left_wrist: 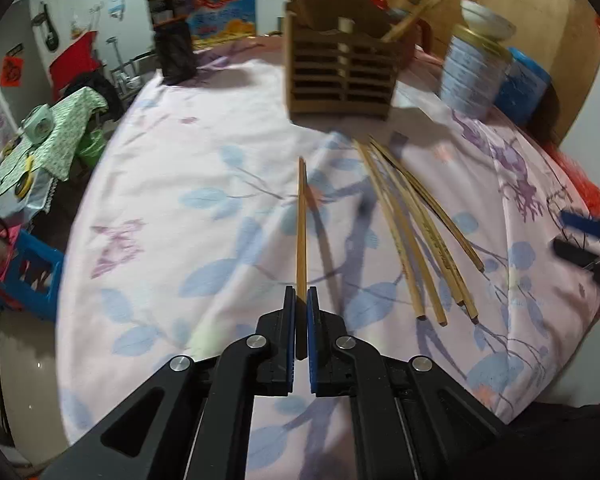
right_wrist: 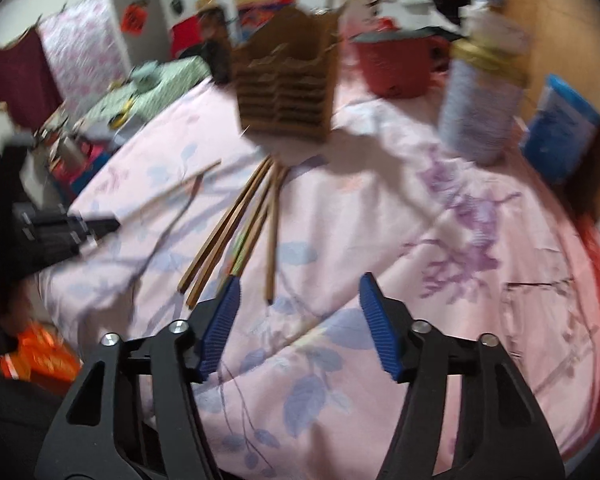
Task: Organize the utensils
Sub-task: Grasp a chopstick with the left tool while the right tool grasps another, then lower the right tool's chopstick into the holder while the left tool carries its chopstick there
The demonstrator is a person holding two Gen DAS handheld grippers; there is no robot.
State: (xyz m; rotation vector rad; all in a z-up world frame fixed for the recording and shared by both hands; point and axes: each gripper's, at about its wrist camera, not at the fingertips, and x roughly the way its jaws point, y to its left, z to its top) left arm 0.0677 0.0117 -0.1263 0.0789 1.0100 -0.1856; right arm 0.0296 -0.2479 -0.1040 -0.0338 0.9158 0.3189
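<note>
My left gripper [left_wrist: 301, 294] is shut on one wooden chopstick [left_wrist: 301, 224], which points away from me, lifted off the pink floral cloth. To its right several more chopsticks [left_wrist: 416, 224] lie side by side on the cloth. Behind them stands a slatted wooden utensil holder [left_wrist: 340, 72]. In the right wrist view my right gripper [right_wrist: 298, 286] stands open above the cloth with nothing between its blue pads. Its left pad [right_wrist: 222, 320] is just past the near ends of the chopstick bundle [right_wrist: 236, 232]. The holder [right_wrist: 286, 92] stands beyond the bundle. The left gripper [right_wrist: 80, 226] with its chopstick shows at the left.
A patterned tin [left_wrist: 472, 76] with a bowl on top and a blue box [left_wrist: 522, 84] stand right of the holder. A dark bottle [left_wrist: 172, 36] stands at the back left. A red pot [right_wrist: 396, 64] sits behind the holder. The table's edge [left_wrist: 80, 240] drops off on the left.
</note>
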